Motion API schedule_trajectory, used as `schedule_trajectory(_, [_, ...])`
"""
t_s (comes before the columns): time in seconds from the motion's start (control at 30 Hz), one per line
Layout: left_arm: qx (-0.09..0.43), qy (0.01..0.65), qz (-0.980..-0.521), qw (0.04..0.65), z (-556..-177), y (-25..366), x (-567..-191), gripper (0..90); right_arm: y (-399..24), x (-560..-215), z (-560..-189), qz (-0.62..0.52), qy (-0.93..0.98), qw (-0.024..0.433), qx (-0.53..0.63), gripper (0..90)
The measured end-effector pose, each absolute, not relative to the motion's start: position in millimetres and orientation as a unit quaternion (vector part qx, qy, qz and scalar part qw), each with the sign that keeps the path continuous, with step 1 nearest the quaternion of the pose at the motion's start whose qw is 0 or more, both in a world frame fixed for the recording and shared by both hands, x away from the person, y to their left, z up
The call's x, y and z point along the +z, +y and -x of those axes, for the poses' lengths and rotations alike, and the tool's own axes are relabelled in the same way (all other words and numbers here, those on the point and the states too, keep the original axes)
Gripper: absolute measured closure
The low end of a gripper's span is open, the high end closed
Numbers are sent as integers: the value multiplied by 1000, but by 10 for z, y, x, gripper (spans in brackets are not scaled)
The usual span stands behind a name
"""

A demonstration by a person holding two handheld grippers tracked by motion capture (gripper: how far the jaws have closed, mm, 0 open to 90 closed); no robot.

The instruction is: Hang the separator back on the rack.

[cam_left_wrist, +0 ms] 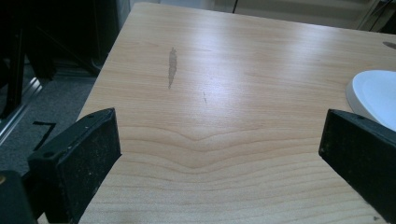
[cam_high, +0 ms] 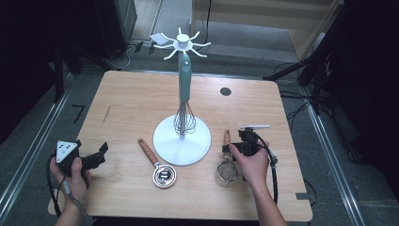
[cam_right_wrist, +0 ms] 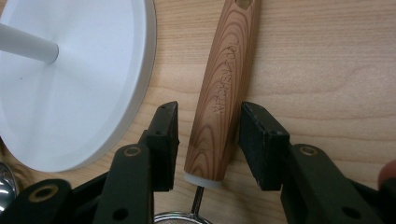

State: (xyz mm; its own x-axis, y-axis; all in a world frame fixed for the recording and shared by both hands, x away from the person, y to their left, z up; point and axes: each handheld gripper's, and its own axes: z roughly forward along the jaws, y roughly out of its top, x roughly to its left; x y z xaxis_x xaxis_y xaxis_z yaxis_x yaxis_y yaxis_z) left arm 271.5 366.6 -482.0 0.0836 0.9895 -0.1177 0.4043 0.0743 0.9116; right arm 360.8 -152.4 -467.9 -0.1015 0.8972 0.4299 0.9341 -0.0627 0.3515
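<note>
A small strainer lies on the table, its mesh bowl (cam_high: 227, 172) near the front and its wooden handle (cam_high: 227, 138) pointing away. My right gripper (cam_high: 230, 148) straddles that handle. In the right gripper view the wooden handle (cam_right_wrist: 224, 93) runs between the jaws of the right gripper (cam_right_wrist: 208, 140), with a thin gap on each side, so the pads (cam_right_wrist: 259, 140) do not press on it. My left gripper (cam_high: 100, 156) rests at the front left, open. In its own view the left gripper (cam_left_wrist: 219, 154) has bare wood between wide-set jaws.
A white stand (cam_high: 181, 141) with a round base stands mid-table, and a teal-handled whisk (cam_high: 184, 108) hangs from its hooked top. Its base (cam_right_wrist: 70, 84) lies just left of my right jaws. A wooden-handled utensil (cam_high: 157, 165) with a round metal head lies front centre.
</note>
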Motion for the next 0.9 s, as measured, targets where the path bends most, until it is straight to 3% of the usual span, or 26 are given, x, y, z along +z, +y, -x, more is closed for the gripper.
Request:
schedule_trajectory(0.47, [335, 589, -590, 438, -2715, 3668, -4821, 0, -1502, -4729, -3641, 680, -678, 51, -274, 592])
schedule_trajectory(0.9, [335, 589, -591, 438, -2715, 3668, -4821, 0, -1437, -4732, -3637, 680, -684, 38, -262, 602])
